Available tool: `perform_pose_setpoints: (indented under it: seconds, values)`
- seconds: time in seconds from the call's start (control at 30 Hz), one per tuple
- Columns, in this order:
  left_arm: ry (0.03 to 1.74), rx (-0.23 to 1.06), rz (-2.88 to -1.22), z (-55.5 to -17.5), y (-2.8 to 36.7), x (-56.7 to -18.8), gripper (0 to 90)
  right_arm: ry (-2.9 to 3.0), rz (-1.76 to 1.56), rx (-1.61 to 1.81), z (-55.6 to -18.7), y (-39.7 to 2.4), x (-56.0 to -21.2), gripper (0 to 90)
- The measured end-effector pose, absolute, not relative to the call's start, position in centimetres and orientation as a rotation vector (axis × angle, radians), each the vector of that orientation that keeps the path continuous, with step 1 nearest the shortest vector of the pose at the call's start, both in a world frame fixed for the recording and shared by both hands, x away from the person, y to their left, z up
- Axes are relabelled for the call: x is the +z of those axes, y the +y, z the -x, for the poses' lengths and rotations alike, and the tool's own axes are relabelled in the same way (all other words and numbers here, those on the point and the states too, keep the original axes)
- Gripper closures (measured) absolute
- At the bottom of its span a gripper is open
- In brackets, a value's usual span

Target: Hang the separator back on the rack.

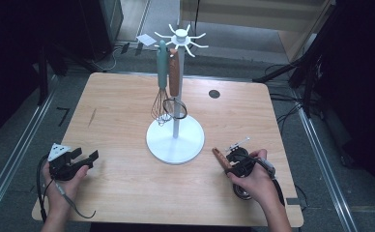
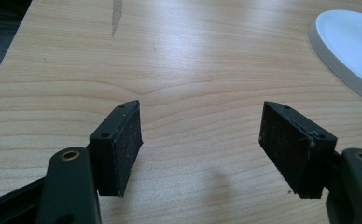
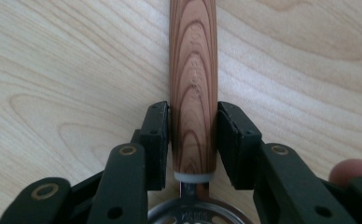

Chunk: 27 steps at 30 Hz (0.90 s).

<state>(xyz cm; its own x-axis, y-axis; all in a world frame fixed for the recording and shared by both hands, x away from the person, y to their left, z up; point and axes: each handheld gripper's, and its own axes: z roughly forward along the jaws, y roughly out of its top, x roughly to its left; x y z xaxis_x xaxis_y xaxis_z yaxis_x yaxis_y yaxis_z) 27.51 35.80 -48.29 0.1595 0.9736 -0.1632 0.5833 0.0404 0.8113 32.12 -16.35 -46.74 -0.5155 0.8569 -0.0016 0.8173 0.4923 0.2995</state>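
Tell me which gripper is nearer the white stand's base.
Right. The right gripper, shut on a wooden-handled utensil, sits just off the base at its right. The left gripper, open, is farther away at the table's left edge.

A stand (image 1: 175, 140) sits mid-table (image 1: 127, 193) with a whisk (image 1: 162, 96) hanging on it; the left gripper (image 1: 90, 158) lies near-left, the right gripper (image 1: 234, 166) near-right, clamping a handle (image 3: 193, 93)
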Motion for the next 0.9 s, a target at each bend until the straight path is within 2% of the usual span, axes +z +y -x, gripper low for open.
perform_pose_setpoints:
  seconds: [0.67, 0.9]
  values:
    - [1.513, 0.617, -1.654, -27.58, 35.71, -48.33, 31.1, 2.544, -1.569, 0.354, -32.75, -15.54, -46.59, 70.4]
    - [1.503, 0.619, -1.654, -27.6, 35.63, -48.37, 26.8, 2.517, -1.567, 0.439, -32.27, -16.16, -46.66, 70.5]
